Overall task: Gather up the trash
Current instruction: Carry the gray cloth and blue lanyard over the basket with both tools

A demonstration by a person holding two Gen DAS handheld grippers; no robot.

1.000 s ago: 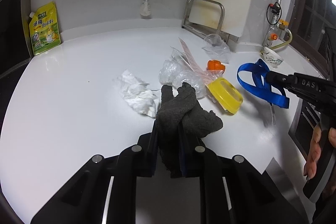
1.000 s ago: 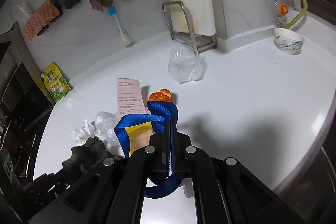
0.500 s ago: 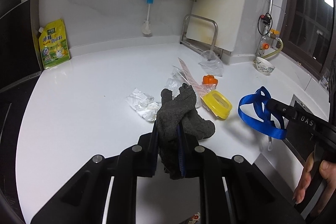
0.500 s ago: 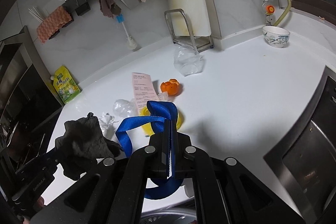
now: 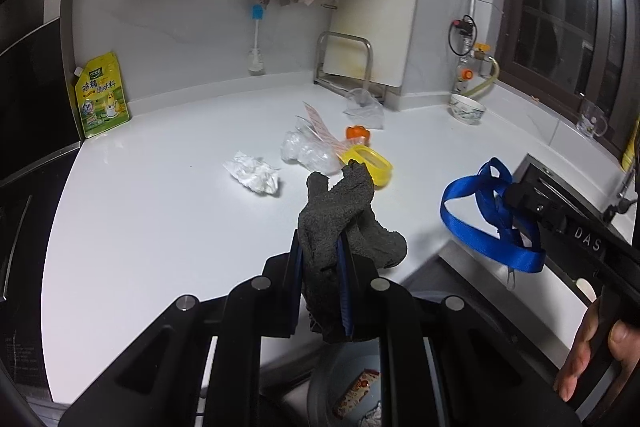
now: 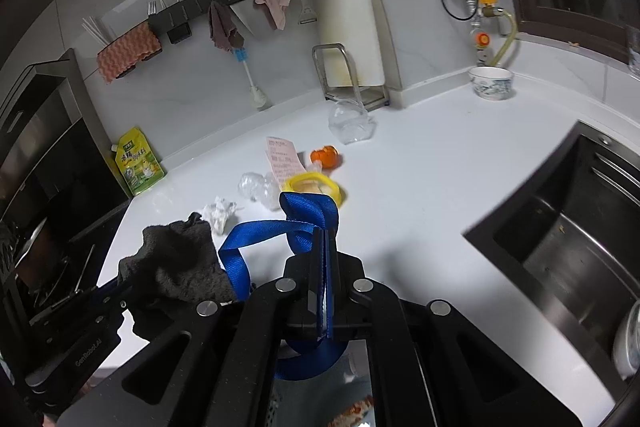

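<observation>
Within the last second both grippers had drawn back from the white countertop to its front edge. The left gripper was clamped on a dark grey knitted cloth, the right gripper on a blue webbing strap — both poised above a grey bin below, so dropping looked next. A crumpled white tissue, a yellow plastic lid and other litter lay uncollected.

grey sock | blue strap | yellow lid | white counter
</observation>
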